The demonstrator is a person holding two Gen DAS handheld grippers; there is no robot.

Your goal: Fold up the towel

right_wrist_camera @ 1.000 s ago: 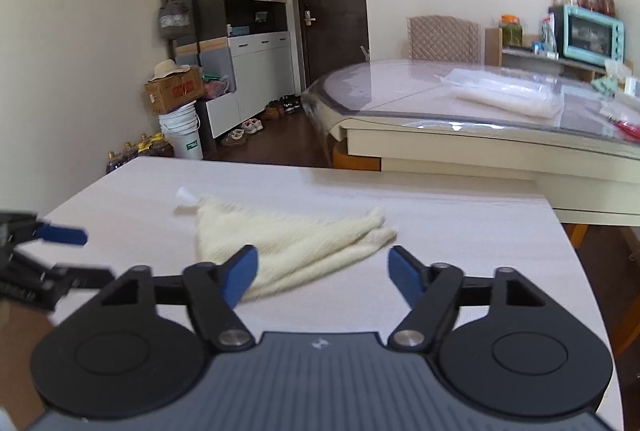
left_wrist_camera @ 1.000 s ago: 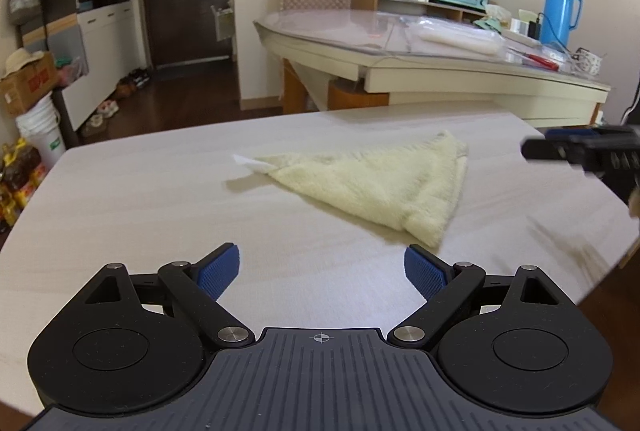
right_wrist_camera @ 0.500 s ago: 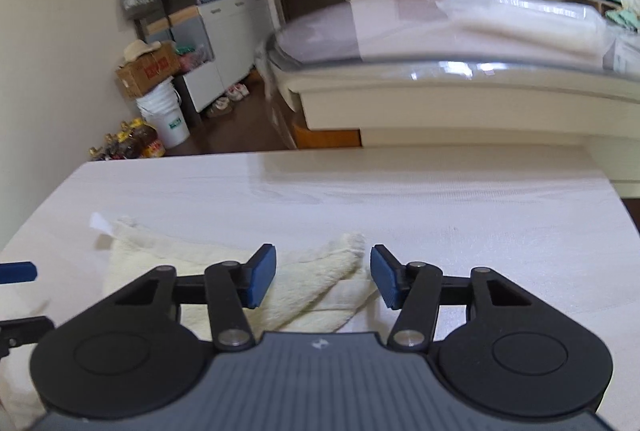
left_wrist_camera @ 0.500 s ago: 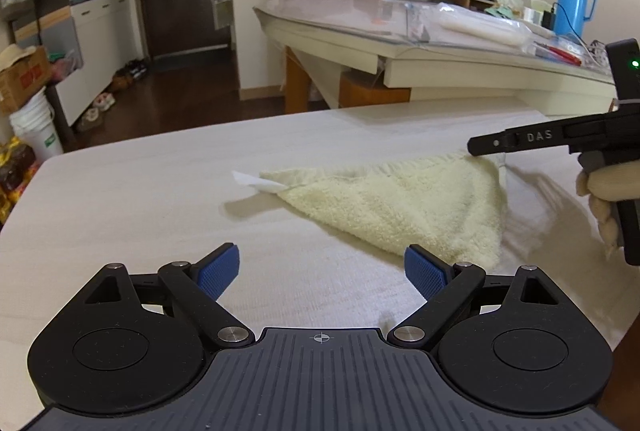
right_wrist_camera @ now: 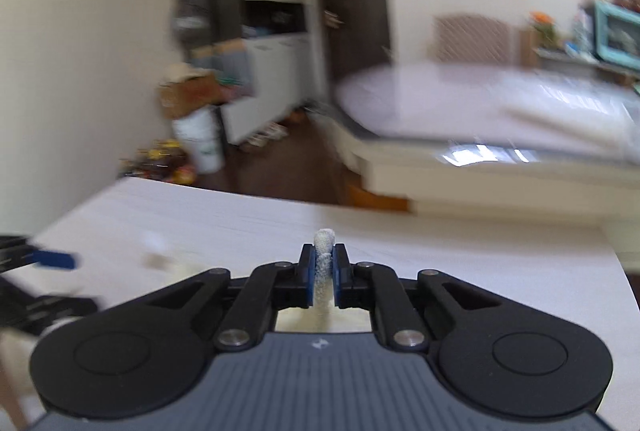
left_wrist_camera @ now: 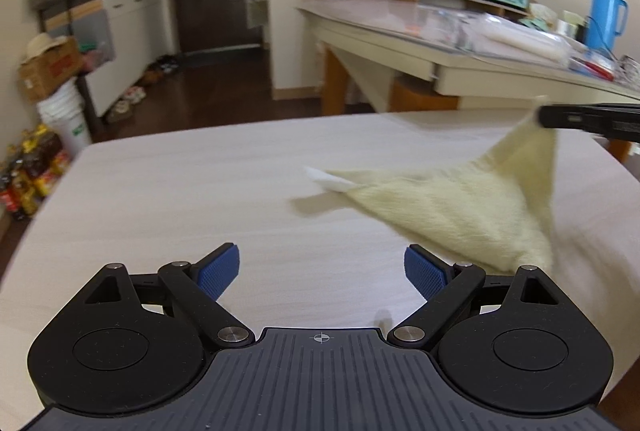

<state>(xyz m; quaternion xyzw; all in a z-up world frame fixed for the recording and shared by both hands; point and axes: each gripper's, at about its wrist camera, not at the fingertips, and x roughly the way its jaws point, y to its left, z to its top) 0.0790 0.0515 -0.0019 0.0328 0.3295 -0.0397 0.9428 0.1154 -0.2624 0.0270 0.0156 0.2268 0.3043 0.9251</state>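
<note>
The pale yellow fluffy towel [left_wrist_camera: 460,207], folded into a triangle, lies on the right part of the light wooden table [left_wrist_camera: 200,191]. Its far right corner is lifted off the surface. The right gripper [right_wrist_camera: 324,271] has its blue pads pressed together on this corner, and a small roll of the cloth stands up between them. The left gripper [left_wrist_camera: 322,271] is above the near edge of the table with its fingers wide apart, holding nothing; the near tip of the towel lies just beside its right pad.
</note>
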